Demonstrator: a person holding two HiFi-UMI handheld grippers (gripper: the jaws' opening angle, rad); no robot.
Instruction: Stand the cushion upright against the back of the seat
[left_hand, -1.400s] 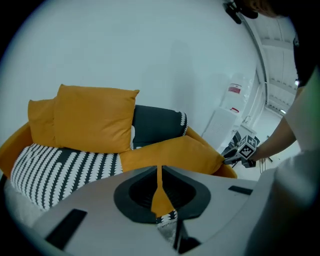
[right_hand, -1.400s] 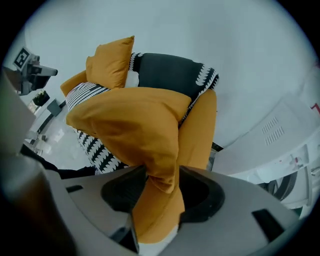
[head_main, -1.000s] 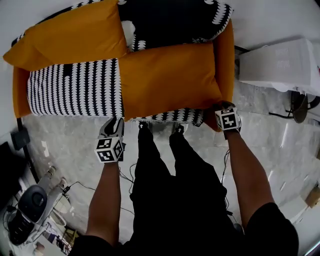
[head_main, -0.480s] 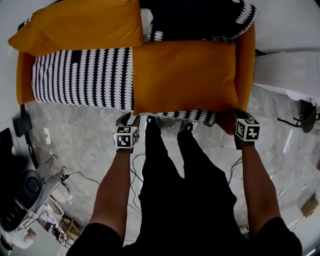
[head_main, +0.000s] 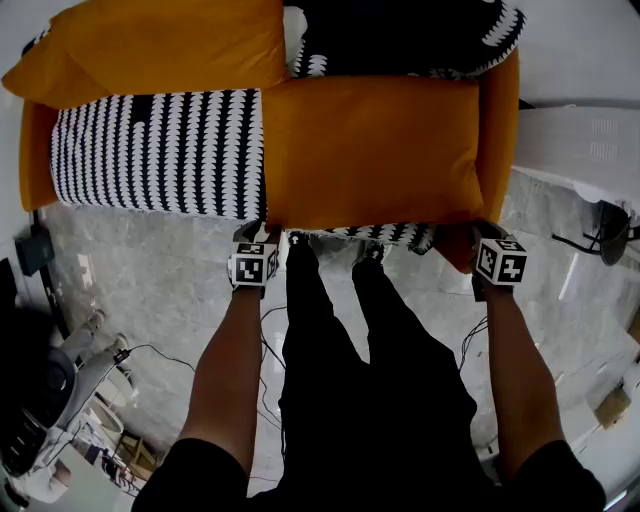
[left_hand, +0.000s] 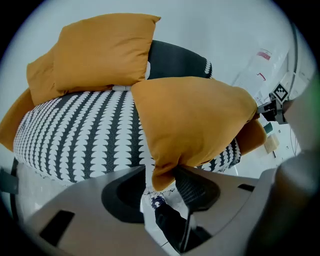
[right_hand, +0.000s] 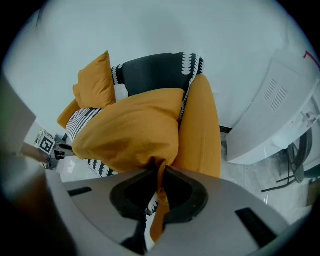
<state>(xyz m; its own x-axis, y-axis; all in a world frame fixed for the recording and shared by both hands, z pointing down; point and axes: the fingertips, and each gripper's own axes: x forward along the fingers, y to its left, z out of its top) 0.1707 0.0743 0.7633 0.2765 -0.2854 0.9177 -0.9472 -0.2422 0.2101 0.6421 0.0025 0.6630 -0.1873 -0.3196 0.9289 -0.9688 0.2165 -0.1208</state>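
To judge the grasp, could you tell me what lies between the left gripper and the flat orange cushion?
Nothing: the left gripper view shows the cushion between the jaws of the left gripper, which have just been opening.

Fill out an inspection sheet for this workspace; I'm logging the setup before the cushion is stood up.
Surface: black-and-white patterned seat of an orange sofa.
Job's things: orange cushion lying flat on the seat, at the right in the head view.
Clutter: second orange cushion and dark patterned cushion at the back.
Tools: left tool open, jaws just been opening, the cushion's corner between them; right tool just closed, shut on the cushion's other front corner.
Cables: black leads on the floor.
Surroundings: pale stone floor; white appliance at right.
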